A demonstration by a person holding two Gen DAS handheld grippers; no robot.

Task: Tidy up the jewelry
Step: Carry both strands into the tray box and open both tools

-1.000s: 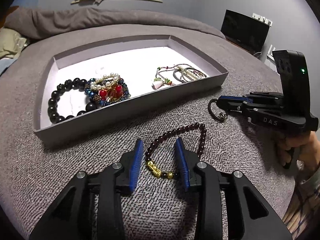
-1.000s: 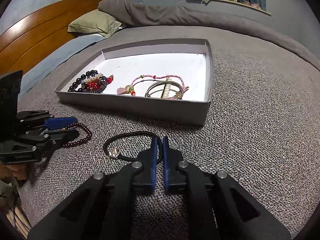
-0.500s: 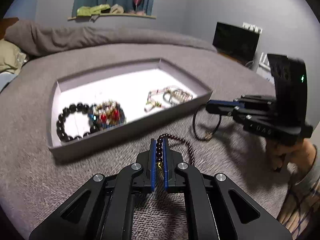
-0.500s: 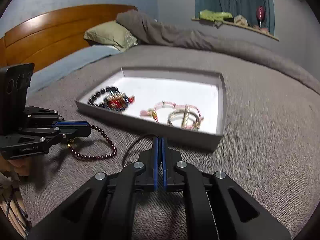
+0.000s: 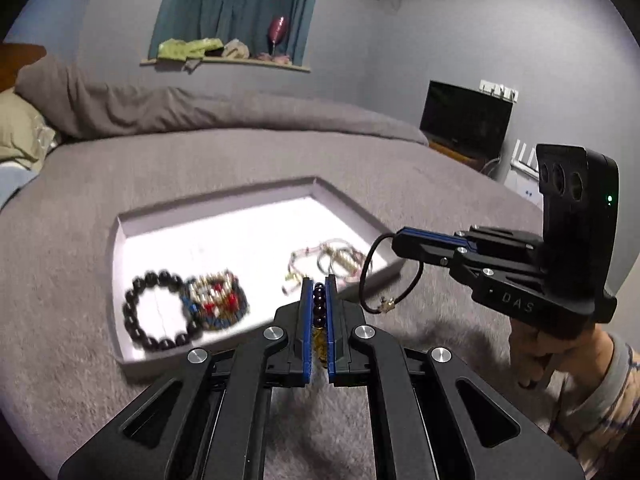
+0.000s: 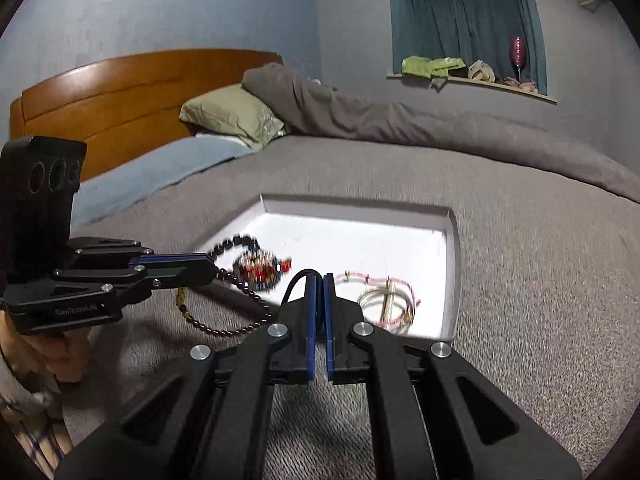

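Left gripper (image 5: pixel 319 292) clamped on bead bracelet (image 6: pixel 236 330); right gripper (image 6: pixel 319 280) clamped on black cord (image 5: pixel 374 276), tray (image 5: pixel 256 200) at 12 o'clock.

A dark maroon bead bracelet (image 6: pixel 224 330) is dangling over the speckled grey bed cover (image 6: pixel 520 280); blue fingers (image 5: pixel 306 320) are showing beside the white-floored tray (image 5: pixel 224 236)
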